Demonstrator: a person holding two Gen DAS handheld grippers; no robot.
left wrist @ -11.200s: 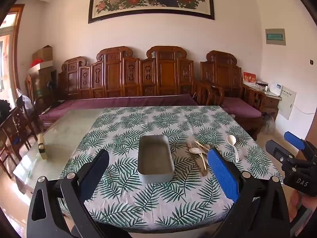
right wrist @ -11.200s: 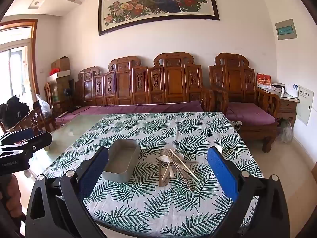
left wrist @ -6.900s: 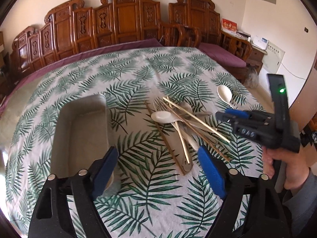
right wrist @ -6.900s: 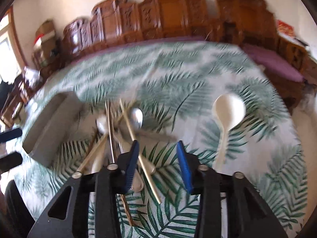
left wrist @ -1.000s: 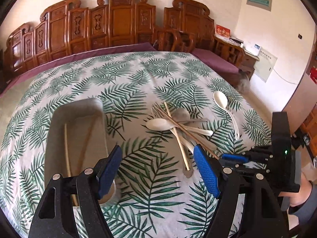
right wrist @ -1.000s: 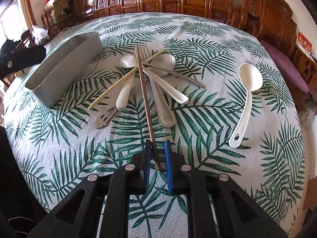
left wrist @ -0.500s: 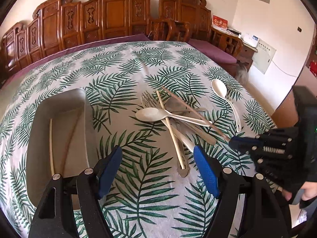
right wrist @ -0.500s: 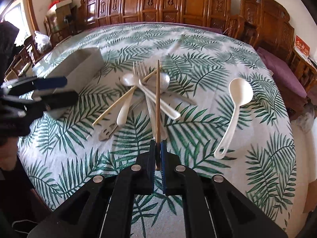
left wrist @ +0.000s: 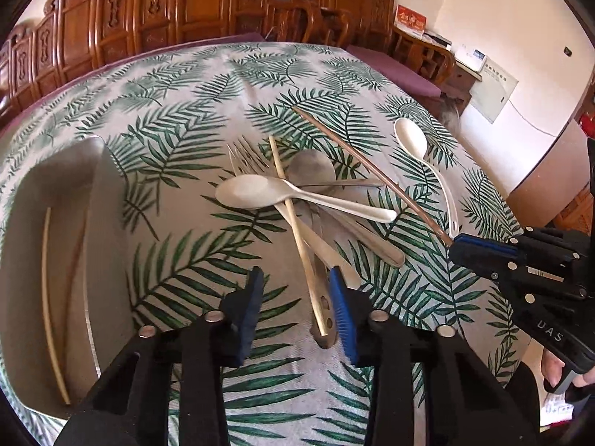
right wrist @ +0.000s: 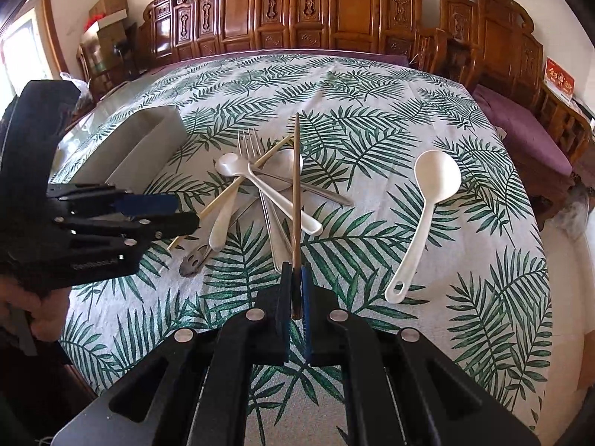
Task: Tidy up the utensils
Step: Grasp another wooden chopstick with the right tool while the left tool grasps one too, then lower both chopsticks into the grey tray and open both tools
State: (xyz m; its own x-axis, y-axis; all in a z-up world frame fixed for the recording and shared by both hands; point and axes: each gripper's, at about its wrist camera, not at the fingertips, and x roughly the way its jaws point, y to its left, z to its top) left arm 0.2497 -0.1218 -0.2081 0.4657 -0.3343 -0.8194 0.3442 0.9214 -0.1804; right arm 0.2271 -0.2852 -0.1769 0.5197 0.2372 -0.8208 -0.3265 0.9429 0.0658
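Note:
My right gripper (right wrist: 292, 299) is shut on a brown chopstick (right wrist: 296, 186) and holds it lifted over the utensil pile; it also shows in the left wrist view (left wrist: 461, 247), with the chopstick (left wrist: 372, 171) slanting up-left. My left gripper (left wrist: 295, 306) is open, its jaws around the near end of a pale chopstick (left wrist: 297, 230) in the pile. The pile holds a white spoon (left wrist: 282, 195), a fork (left wrist: 245, 158) and metal spoons. The grey tray (left wrist: 22, 193) at the left holds two chopsticks (left wrist: 48, 297).
A large white ladle (left wrist: 424, 160) lies apart at the right, also in the right wrist view (right wrist: 424, 208). The leaf-print tablecloth (right wrist: 372, 104) covers the table. Carved wooden benches (right wrist: 297, 11) line the far wall. The table's right edge drops to the floor.
My right gripper has lifted the brown chopstick off the pile. My left gripper has moved in low and narrowed its jaws around the pale chopstick's near end.

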